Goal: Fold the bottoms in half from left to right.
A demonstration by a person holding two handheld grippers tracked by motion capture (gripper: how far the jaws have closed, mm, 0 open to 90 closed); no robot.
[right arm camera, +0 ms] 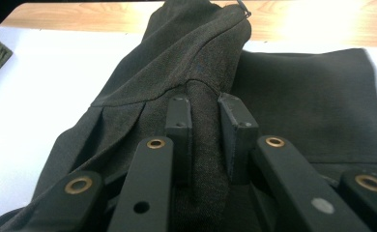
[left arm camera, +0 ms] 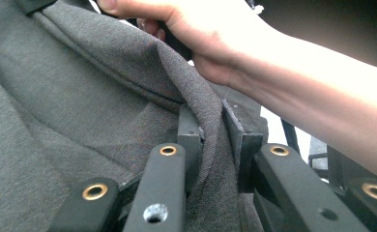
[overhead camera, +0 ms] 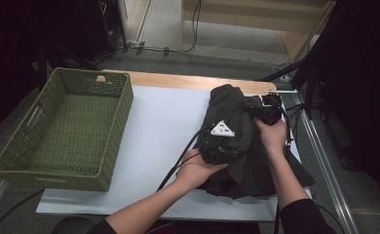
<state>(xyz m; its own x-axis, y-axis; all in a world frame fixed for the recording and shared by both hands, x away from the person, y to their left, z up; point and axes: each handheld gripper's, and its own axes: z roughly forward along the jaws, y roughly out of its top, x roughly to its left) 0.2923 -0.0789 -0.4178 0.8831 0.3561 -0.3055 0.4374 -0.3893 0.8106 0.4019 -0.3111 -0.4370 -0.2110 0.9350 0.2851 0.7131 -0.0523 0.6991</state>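
A dark grey-brown garment [overhead camera: 241, 146] lies bunched on the white sheet [overhead camera: 163, 131] at the table's right side. My left gripper [overhead camera: 222, 141] rests on its middle, jaws shut on a raised fold of the garment [left arm camera: 210, 130]. My right gripper [overhead camera: 268, 113] sits at the garment's far right edge, its jaws pinching another ridge of the garment [right arm camera: 203, 121]. In the left gripper view the person's other hand [left arm camera: 196, 34] reaches across above the fabric. Beyond my right jaws the cloth [right arm camera: 312, 96] spreads flat toward the wooden table edge.
A green woven basket [overhead camera: 64, 129], empty, stands on the table's left. A bare strip of wooden tabletop [overhead camera: 178, 80] runs along the far edge. Cables trail from both grippers across the sheet [overhead camera: 178, 161]. Dark stands and floor cables lie beyond the table.
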